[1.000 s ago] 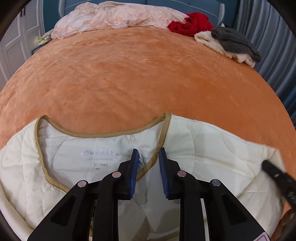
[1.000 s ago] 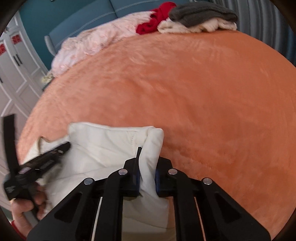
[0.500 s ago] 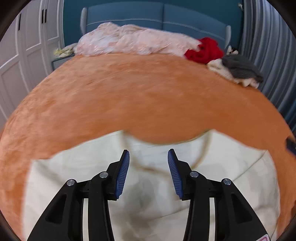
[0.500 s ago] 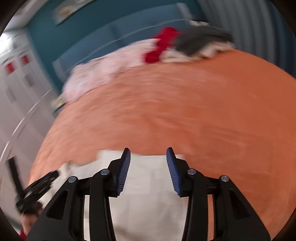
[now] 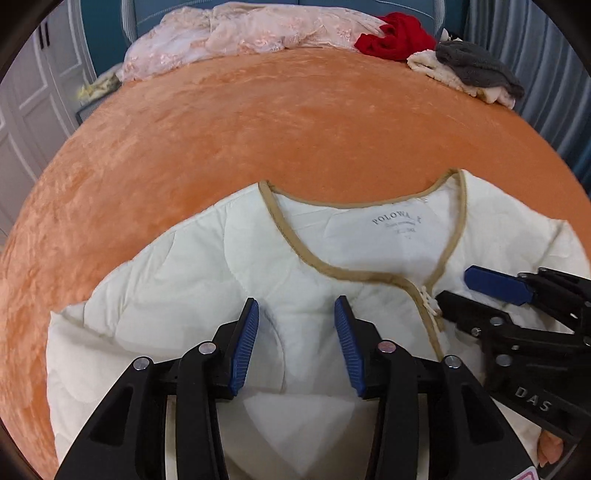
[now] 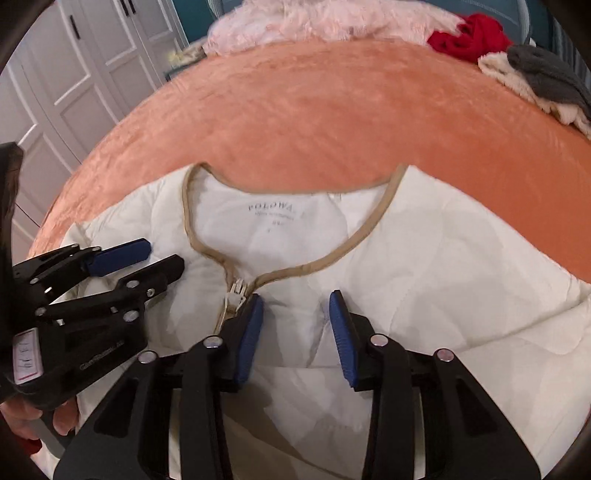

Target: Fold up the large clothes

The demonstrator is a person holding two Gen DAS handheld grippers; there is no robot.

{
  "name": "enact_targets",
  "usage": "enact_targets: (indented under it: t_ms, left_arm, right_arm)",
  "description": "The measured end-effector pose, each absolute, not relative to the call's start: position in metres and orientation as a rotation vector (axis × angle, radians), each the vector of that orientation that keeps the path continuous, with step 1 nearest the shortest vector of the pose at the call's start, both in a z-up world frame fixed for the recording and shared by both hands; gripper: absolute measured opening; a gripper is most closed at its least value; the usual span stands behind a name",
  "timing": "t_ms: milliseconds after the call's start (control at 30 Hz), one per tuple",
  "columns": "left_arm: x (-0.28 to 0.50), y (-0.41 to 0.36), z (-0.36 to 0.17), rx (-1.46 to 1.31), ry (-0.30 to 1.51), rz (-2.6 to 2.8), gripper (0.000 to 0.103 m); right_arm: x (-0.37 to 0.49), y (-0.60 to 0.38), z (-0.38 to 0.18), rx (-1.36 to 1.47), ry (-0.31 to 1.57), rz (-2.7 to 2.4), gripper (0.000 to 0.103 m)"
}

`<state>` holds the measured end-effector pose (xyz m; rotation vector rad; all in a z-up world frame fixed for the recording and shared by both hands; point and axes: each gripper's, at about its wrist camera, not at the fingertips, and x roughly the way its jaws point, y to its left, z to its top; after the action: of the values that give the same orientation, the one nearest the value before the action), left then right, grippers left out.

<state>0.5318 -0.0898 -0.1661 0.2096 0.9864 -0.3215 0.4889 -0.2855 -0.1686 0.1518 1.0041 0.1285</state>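
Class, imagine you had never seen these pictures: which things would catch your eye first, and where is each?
First, the cream quilted jacket with tan trim, spread on the orange blanket, its neck label facing up. Next, the two black grippers with blue pads over its chest: the left gripper and the right gripper either side of the zip, jaws apart. Far off, a red garment lies by the headboard.

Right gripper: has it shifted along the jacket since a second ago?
Yes. The right gripper has let go of the jacket's folded side edge and moved inward beside the zipper, jaws open, just closing slightly.
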Motion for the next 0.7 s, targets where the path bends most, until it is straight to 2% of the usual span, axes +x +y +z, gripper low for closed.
enact_targets:
  t_ms: [33,67,167,267,700]
  left_arm:
    - [0.533,-0.091,-0.168,0.222,0.978,-0.305,0.036]
    - [0.535,-0.093,-0.170,0.237,0.973,-0.289,0.034]
    - [0.544,-0.095,-0.173,0.236,0.971,-0.243,0.033]
    - [0.552,-0.092,-0.177,0.206,0.970,-0.207,0.038]
    - [0.545,-0.096,-0.189,0.207,0.855,-0.170,0.039]
  right_arm:
    - [0.488,-0.287,-0.168,0.155,1.001,0.123,0.017]
    - [0.489,-0.292,-0.168,0.156,0.994,0.098,0.001]
    - [0.492,-0.316,-0.172,0.239,0.985,0.050,0.000]
    - [0.493,-0.325,-0.174,0.286,0.975,0.031,0.000]
    - [0.501,-0.313,-0.186,0.227,0.906,0.008,0.000]
